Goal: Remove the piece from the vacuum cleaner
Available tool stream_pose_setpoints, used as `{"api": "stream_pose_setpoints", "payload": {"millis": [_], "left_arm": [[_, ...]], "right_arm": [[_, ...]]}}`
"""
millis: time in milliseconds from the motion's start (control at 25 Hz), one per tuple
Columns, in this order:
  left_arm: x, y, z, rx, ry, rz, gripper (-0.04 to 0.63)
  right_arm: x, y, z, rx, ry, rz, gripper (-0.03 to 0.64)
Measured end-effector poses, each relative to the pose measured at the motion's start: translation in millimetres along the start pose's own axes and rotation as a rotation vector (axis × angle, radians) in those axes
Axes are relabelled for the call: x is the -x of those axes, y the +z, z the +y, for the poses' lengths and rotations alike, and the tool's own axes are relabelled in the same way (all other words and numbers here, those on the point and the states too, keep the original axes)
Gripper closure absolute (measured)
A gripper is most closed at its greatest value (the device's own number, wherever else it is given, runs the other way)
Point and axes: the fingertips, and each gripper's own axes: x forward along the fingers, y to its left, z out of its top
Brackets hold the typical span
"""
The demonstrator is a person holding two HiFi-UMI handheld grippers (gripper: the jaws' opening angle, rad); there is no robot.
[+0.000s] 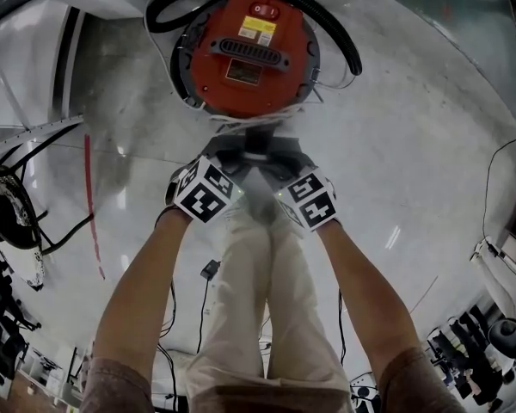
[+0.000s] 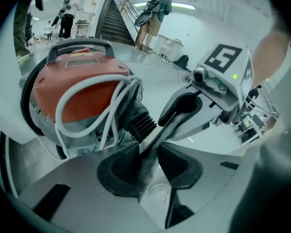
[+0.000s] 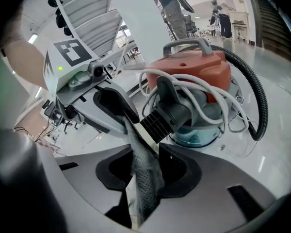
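A red vacuum cleaner (image 1: pixel 245 54) stands on the pale floor, with a white cord (image 2: pixel 87 96) looped over it and a black ribbed part (image 2: pixel 140 123) at its near side. From that part a thin grey mesh piece (image 3: pixel 143 174) runs toward me. My left gripper (image 2: pixel 153 147) and right gripper (image 3: pixel 145 149) meet side by side just in front of the vacuum, and each has its pads pressed on the grey piece (image 2: pixel 148 164). In the head view the left gripper (image 1: pixel 232 151) and right gripper (image 1: pixel 284 151) converge below the red body.
A black hose (image 1: pixel 327 33) curves around the vacuum's far and right sides. Cables and a red line (image 1: pixel 90 205) lie on the floor at the left. The person's legs (image 1: pixel 258 299) stand right behind the grippers. Stairs (image 2: pixel 111 18) and people are far off.
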Motion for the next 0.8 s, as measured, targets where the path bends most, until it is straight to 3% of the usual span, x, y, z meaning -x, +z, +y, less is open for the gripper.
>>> {"api": "stream_pose_setpoints", "payload": {"millis": [640, 800], "left_arm": [[9.4, -5.2, -2.4, 0.022, 0.056, 0.021, 0.494], [7.1, -15.0, -17.5, 0.009, 0.016, 0.052, 0.528]], "right_arm": [[2.4, -0.8, 2.0, -0.048, -0.029, -0.003, 0.511], [3.2, -12.1, 7.6, -0.027, -0.018, 0.037, 0.531]]}}
